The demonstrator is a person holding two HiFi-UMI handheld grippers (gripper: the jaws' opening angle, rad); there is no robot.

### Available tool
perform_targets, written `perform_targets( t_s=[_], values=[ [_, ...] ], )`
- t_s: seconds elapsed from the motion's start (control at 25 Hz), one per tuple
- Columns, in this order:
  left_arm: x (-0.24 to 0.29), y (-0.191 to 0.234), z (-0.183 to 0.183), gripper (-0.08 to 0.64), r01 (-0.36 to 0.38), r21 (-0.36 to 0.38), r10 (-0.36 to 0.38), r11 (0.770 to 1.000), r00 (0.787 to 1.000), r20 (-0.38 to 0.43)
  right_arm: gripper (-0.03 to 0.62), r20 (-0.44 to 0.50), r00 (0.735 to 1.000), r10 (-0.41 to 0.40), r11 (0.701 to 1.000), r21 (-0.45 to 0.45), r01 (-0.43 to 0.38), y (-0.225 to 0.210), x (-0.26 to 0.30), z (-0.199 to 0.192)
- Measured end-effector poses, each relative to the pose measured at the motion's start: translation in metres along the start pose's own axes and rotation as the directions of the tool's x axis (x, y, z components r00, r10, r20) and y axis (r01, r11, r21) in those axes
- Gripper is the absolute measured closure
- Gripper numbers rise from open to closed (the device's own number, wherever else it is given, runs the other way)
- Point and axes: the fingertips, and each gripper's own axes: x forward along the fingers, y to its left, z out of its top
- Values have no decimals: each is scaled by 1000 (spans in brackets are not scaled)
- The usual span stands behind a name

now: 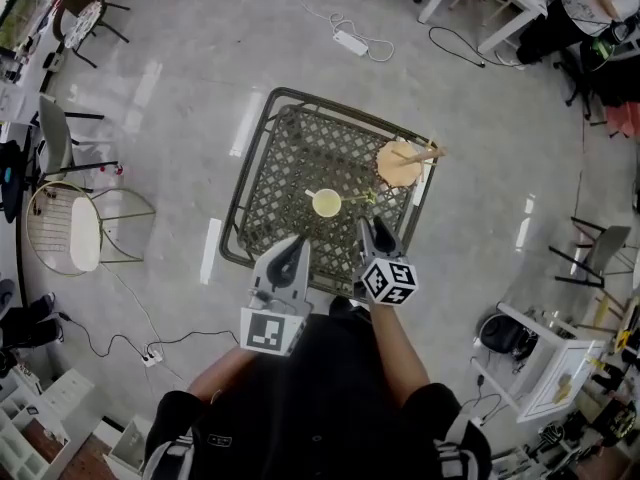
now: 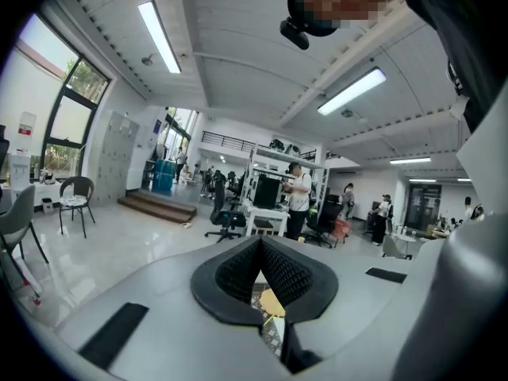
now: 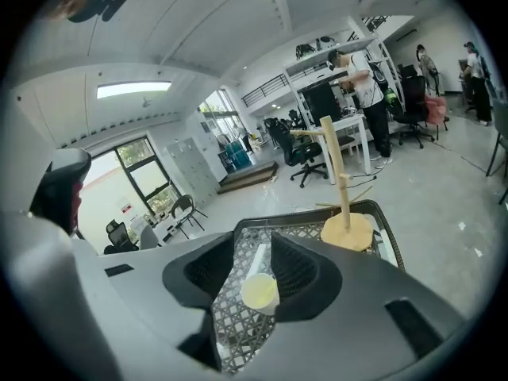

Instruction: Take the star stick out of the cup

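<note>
Cup (image 1: 327,203) sat on the mesh table (image 1: 290,158), star stick (image 1: 358,199) in it, free end leaning toward my right gripper (image 1: 371,226). Its jaws were apart and empty; left gripper (image 1: 296,242) sat farther off, jaws together on nothing.

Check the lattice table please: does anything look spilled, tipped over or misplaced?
Nothing is spilled or broken. The yellow cup appears upright on the lattice table, with the star stick leaning out over its rim. Only the wooden stand sits very near the table's edge.
</note>
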Motion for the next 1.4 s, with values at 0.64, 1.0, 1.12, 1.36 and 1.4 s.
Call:
perform_targets(
  t_s=[0.64, 1.0, 1.12, 1.36, 1.4],
  values=[
    [26, 13, -15, 545, 21, -22, -22, 1000, 999, -49, 410, -82, 994, -76, 997, 8, 77, -69, 68, -31],
    [29, 16, -22, 545, 4, -29, -6, 1000, 998, -64, 447, -117, 993, -36, 999, 18, 38, -73, 90, -48],
    [27, 18, -23, 545, -1, -27, -1, 1000, 998, -69, 462, -126, 992, -30, 999, 13, 32, -73, 95, -52],
    [24, 21, -24, 545, -12, -31, 10, 999, 998, -69, 545, -123, 992, -38, 999, 16, 40, -75, 97, -54],
    [23, 22, -24, 545, -12, -33, 9, 999, 998, -68, 549, -120, 992, -37, 999, 19, 40, -74, 97, -53]
  ],
)
